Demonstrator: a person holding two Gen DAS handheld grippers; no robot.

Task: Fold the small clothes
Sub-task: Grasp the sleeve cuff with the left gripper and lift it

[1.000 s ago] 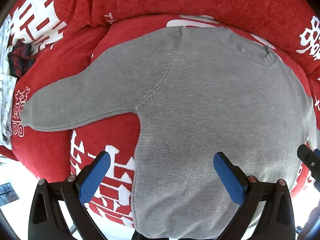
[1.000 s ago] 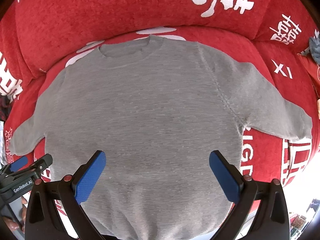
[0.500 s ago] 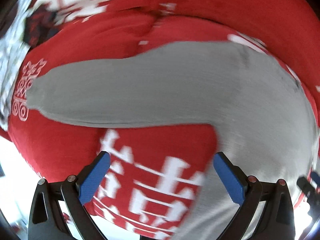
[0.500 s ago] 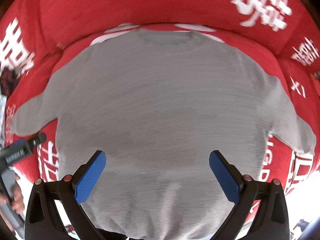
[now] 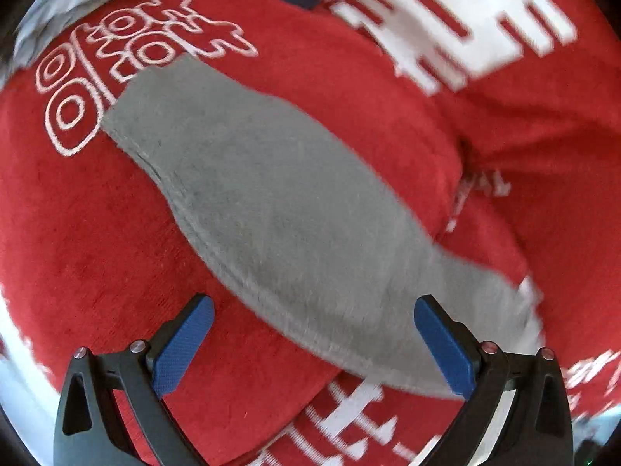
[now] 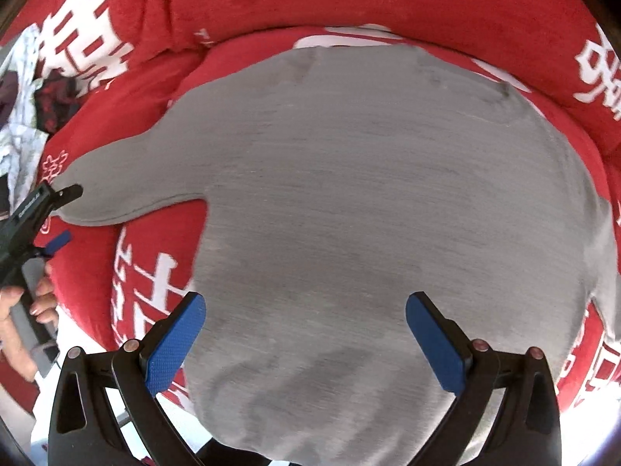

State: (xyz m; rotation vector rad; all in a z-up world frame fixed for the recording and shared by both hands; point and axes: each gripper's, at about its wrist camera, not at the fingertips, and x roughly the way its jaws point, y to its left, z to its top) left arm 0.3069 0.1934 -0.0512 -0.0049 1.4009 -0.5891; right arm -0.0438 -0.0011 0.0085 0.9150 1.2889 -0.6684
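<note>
We have the grey top (image 6: 388,213) lying flat on the red sofa (image 6: 349,0). Left gripper (image 5: 310,343) hangs open over the left sleeve (image 5: 252,194), empty; right gripper (image 6: 306,339) open over the body. Step: sleeve fold. Next, probably: grip near the cuff (image 5: 132,116), carry it right.

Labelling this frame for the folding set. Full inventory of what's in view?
grey sweater: 1, grey, spread flat on the red cover, sleeves out
left sleeve: 1, grey, lying flat on the cover ahead of the left gripper
red cover: 1, red with white characters, over the seat and backrest
pile of clothes: 1, white and dark red patterned, far left edge, too blurred to tell more
left gripper: 1, black with blue pads, open, over the sleeve
right gripper: 1, black with blue pads, open, over the sweater body
hand: 1, holding the left gripper's handle
</note>
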